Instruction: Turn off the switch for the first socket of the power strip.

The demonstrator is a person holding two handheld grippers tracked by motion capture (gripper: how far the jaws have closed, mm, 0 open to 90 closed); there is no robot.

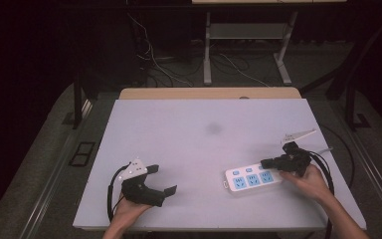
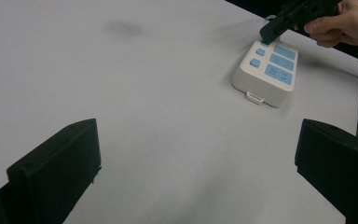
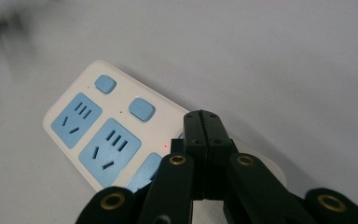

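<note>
Two black handheld tongs are in our hands at a pale grey counter (image 1: 194, 119). We hold the left tongs (image 1: 159, 185) at the near left of the counter, jaws spread wide apart and holding nothing; in the left gripper view they frame bare counter surface. Our left hand (image 1: 127, 209) grips them from below.

The white rectangular plastic power strip with light blue sockets and buttons (image 1: 252, 180) lies flat on the near right part of the counter, well apart from the left tongs. It has three blue sockets in a row, each with a small blue button beside it.

We hold the right tongs (image 1: 266, 163) with jaws pressed together, clamped on nothing, and our right hand (image 1: 311, 180) is behind them. In the right gripper view the joined tips (image 3: 204, 122) sit over the strip's top face at the button row, beside the second button. We cannot tell whether they touch the strip.
</note>
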